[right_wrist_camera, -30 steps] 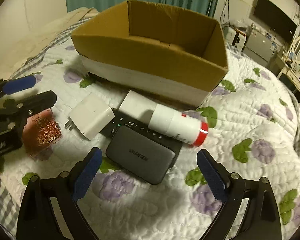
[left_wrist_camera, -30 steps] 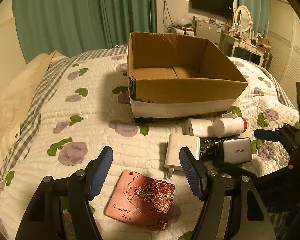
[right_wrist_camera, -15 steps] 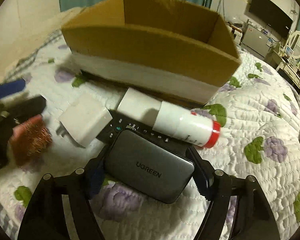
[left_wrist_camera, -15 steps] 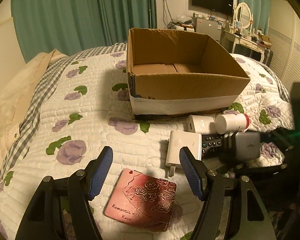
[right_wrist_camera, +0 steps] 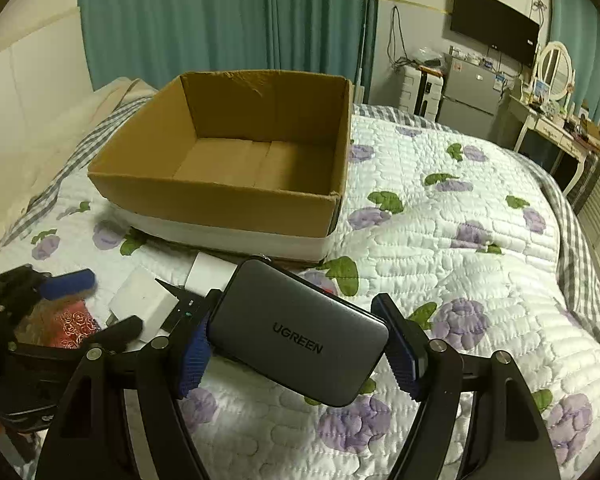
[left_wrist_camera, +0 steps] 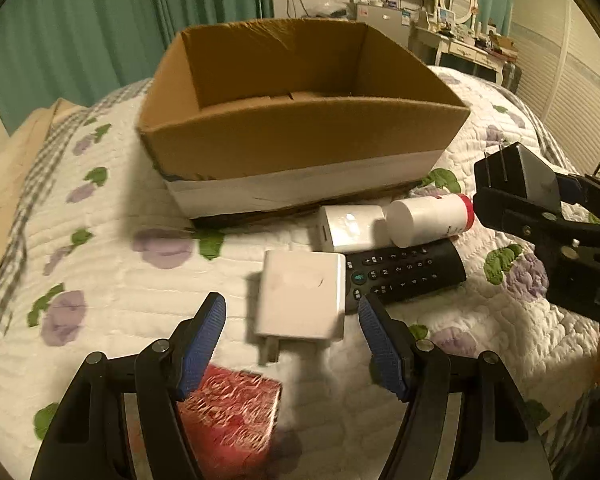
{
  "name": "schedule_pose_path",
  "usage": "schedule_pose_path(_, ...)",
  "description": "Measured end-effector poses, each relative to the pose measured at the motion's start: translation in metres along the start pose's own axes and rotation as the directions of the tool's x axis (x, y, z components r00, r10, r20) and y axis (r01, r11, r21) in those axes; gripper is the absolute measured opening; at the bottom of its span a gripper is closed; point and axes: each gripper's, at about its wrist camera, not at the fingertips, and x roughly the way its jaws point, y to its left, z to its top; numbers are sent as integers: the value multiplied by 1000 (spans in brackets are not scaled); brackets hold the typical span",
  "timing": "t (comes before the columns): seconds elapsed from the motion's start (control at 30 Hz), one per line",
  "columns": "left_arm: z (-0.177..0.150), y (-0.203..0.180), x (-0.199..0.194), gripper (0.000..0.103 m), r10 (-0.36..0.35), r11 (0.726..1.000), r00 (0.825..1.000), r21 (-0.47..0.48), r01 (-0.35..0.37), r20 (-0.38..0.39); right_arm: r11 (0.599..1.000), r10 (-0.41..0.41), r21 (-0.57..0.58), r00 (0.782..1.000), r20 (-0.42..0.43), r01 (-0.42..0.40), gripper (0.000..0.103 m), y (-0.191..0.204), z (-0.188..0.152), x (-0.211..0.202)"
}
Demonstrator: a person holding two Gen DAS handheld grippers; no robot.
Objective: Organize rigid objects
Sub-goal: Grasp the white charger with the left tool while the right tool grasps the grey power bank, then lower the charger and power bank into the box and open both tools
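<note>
Clamped between the blue-padded jaws of the right gripper, a grey UGREEN charger is held above the flowered quilt, in front of the open cardboard box. Its body is flat and rounded at the corners, with the brand printed on the top face and two prongs seen at its end from the left wrist view. The left gripper is kept with jaws wide apart over a white adapter, which lies on the quilt beside a black remote, a second white block and a red-capped white bottle.
</note>
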Motion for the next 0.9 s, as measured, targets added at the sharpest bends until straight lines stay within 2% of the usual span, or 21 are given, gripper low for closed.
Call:
schedule_pose_path(0.17,3,-1,23,72,4,1000,999,-17,-5,-42,1000,4,4,1000,-6,-4,74,2,0,3)
schedule_pose_path(0.3,3,-3,25,69,-22,1000,999,-6,22,-25,1000,-1,8,1000,-14,1,74,0,-2,5)
schedule_pose_path(0.37,2,-3,21,51,-28,1000,1000,0,28,-14,1000,-2,9,1000,-16,2,74,0,-2,5)
schedule_pose_path(0.43,1,-2,17,51,-41,999,999,-10,41,-13,1000,-2,6,1000,-17,2,74,0,-2,4)
schedule_pose_path(0.7,0,-5,-30,50,-2,1000,997,-3,3,82,1000,1,-8,999,32,-1,74,4,7,-22)
schedule_pose_path(0.9,16,-3,-76,50,2,1000,983,-14,1,182,999,10,-33,994,112,-7,74,6,30,-63)
